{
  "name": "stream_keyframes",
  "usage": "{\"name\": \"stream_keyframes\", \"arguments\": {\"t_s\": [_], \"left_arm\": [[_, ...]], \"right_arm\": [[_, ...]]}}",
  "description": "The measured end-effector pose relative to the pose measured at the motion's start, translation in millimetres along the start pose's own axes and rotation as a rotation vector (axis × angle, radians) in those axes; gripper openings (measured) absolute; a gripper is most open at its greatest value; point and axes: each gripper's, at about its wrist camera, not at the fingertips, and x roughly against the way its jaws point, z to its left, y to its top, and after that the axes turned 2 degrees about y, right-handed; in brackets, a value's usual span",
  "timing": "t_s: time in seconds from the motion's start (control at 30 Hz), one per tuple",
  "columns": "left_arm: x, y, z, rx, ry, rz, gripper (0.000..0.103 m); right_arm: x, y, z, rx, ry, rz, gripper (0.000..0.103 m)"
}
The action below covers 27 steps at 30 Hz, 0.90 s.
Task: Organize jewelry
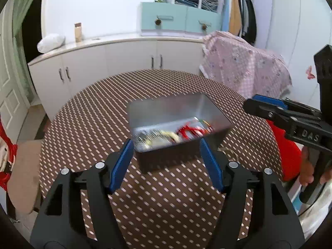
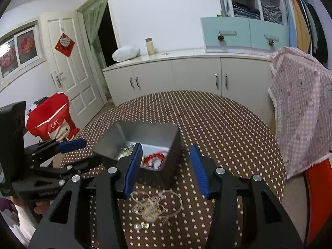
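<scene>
A grey metal box (image 1: 176,105) stands on the brown dotted round table (image 1: 103,108) and holds red, gold and pearl jewelry (image 1: 176,134). My left gripper (image 1: 166,161) is open and empty just in front of the box. My right gripper (image 2: 166,166) is open and empty, close in front of the box (image 2: 149,132). A tangled gold chain (image 2: 155,205) lies on the table below the right gripper, with small earrings (image 2: 142,226) beside it. The right gripper also shows at the right edge of the left wrist view (image 1: 261,105).
A white cabinet (image 1: 124,56) stands behind the table with a jar (image 1: 78,32) and a white bag (image 1: 50,42) on top. A pink checked cloth (image 1: 244,66) hangs at the right. A red chair cover (image 2: 49,122) is at the left.
</scene>
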Motion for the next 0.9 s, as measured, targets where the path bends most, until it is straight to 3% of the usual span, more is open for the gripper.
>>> {"name": "stream_keyframes", "arguments": {"t_s": [0.37, 0.63, 0.67, 0.7, 0.73, 0.77, 0.8, 0.9], "left_arm": [[-23.4, -22.3, -49.5, -0.074, -0.114, 0.092, 0.073], [-58.0, -22.5, -68.1, -0.070, -0.148, 0.153, 0.072], [-62.4, -22.5, -69.5, -0.071, -0.139, 0.159, 0.069], [-67.5, -22.9, -70.1, -0.070, -0.139, 0.176, 0.047], [-70.7, -22.9, -69.5, -0.063, -0.142, 0.187, 0.032], [-71.0, -22.2, -67.8, -0.051, -0.135, 0.179, 0.029], [-70.6, -21.2, -65.2, -0.044, -0.127, 0.174, 0.019], [-66.3, -22.0, -56.3, -0.007, -0.142, 0.165, 0.013]], "right_arm": [[8.0, -31.3, -17.3, -0.086, -0.006, 0.034, 0.055], [7.3, -47.1, -24.8, -0.117, -0.014, 0.061, 0.057], [6.2, -48.8, -24.7, -0.119, -0.012, 0.066, 0.057], [5.3, -50.5, -25.1, -0.121, -0.010, 0.070, 0.057], [4.2, -52.2, -25.2, -0.121, -0.007, 0.075, 0.057], [3.8, -53.2, -24.5, -0.120, -0.007, 0.076, 0.057], [3.1, -54.4, -24.2, -0.118, -0.006, 0.079, 0.057], [1.7, -56.7, -22.1, -0.118, 0.000, 0.084, 0.057]]}}
